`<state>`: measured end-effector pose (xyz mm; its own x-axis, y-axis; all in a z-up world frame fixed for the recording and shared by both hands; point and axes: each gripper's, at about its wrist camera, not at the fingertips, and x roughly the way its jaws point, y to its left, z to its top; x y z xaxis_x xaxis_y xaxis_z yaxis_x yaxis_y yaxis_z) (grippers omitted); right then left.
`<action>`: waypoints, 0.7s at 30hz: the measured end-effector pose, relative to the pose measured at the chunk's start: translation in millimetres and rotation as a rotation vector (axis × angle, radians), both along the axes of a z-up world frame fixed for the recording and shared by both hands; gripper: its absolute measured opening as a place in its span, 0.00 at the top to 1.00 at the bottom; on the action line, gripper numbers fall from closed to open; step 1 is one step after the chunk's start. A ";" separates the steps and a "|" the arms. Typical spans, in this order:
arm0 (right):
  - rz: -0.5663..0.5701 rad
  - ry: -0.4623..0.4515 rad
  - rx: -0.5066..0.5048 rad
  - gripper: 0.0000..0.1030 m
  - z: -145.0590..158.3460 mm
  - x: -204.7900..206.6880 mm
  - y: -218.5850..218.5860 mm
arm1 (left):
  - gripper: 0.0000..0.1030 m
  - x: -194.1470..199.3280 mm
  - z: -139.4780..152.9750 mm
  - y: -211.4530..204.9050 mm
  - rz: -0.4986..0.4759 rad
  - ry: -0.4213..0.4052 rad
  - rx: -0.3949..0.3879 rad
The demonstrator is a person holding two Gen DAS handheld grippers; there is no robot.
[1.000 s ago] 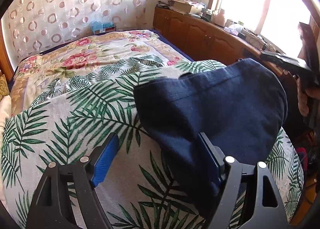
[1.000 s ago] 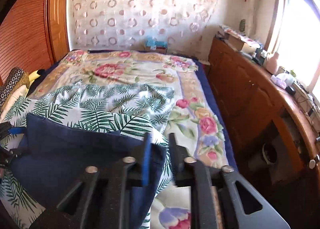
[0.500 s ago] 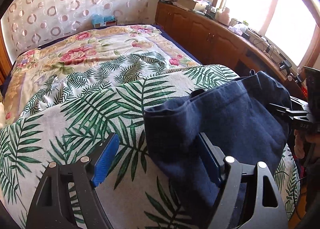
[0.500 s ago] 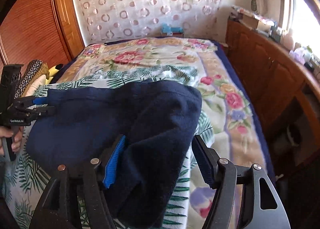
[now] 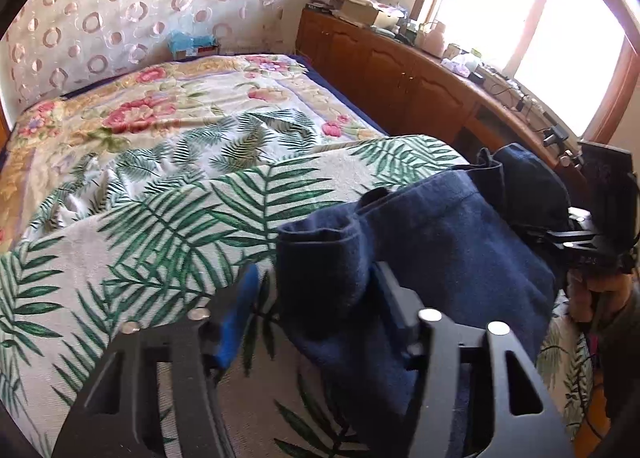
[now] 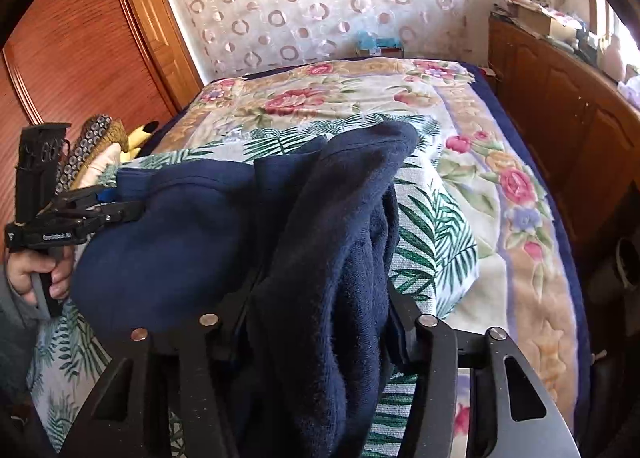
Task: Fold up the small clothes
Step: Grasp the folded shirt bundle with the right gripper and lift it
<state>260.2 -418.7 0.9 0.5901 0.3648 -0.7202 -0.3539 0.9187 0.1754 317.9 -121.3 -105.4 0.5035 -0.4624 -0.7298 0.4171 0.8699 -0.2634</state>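
A navy blue garment [image 5: 440,242] hangs bunched between both grippers above the palm-leaf blanket [image 5: 160,218]. In the left wrist view one folded edge of it lies between the closing jaws of my left gripper [image 5: 316,278]. It touches the right finger, while a strip of blanket shows between it and the blue left pad [image 5: 236,318]. In the right wrist view a thick fold of the garment [image 6: 328,258] fills the closing jaws of my right gripper [image 6: 320,298], squeezed from both sides. Each gripper also shows in the other's view: right gripper [image 5: 576,242], left gripper [image 6: 116,210].
The blanket lies on a floral bedspread [image 6: 500,178] covering the bed. A long wooden cabinet [image 5: 400,74] with clutter on top runs under the window to the right. Wooden wardrobe doors [image 6: 80,58] and pillows [image 6: 100,146] stand at the left.
Both grippers' jaws have narrowed around the garment. The right gripper let go of an edge, dropped lower and now holds a thick fold. The cloth has bunched closer together.
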 end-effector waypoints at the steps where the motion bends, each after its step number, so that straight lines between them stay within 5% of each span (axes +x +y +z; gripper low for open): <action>1: 0.007 -0.001 0.010 0.58 -1.6 -0.5 -1.1 | 0.63 0.7 -0.2 -0.8 -0.013 0.010 -0.015; 4: 0.016 -0.014 0.019 0.71 -5.4 -4.7 3.2 | 0.82 -4.5 5.9 -3.5 -0.017 -0.005 -0.024; 6: 0.011 -0.048 0.000 0.76 -0.7 -12.6 8.1 | 0.85 -10.8 14.6 -3.0 -0.021 -0.029 -0.034; 14: 0.036 -0.232 -0.045 0.78 41.7 -48.4 37.1 | 0.87 -63.8 77.9 20.3 -0.030 -0.200 -0.111; 21: 0.193 -0.333 -0.051 0.78 81.6 -49.6 103.6 | 0.87 -107.9 113.6 101.1 0.143 -0.315 -0.115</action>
<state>210.6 -315.2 82.5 0.7191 0.4603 -0.5207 -0.5507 0.8344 -0.0229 210.0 -20.2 8.1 0.7607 -0.4411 -0.4761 0.3694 0.8974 -0.2412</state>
